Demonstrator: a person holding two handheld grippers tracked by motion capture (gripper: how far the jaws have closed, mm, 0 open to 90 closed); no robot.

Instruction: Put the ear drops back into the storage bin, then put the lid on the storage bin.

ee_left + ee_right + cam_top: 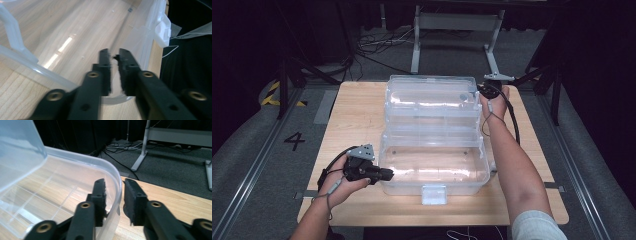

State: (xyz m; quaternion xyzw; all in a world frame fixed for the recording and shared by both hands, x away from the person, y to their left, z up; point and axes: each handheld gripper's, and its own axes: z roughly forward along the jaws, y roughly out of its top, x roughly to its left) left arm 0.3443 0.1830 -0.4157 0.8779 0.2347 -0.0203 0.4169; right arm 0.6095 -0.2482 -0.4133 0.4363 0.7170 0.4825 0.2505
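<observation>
Clear plastic box (434, 165) centre frame in the high view, standing on the wooden table (354, 115), lid (432, 95) swung up and back toward the top of the picture, white latch (434, 194) at the lower front edge.

Left gripper (386, 174) at lower left of that view, level, tips at the box's left wall. In the left gripper view (113, 56), jaws parted by a narrow gap, straddling the curved clear rim (37, 68) of the box wall; pads not seen pressing on it, nothing clamped.

Right gripper (482, 90) at upper right of the high view, at the right end of the raised lid. In the right gripper view (113, 186), jaws apart by a moderate gap, one on each side of the rounded lid edge (116, 177), left pad close against the plastic, right pad clear of it; no firm hold visible.

Both forearms entering from the bottom edge.
</observation>
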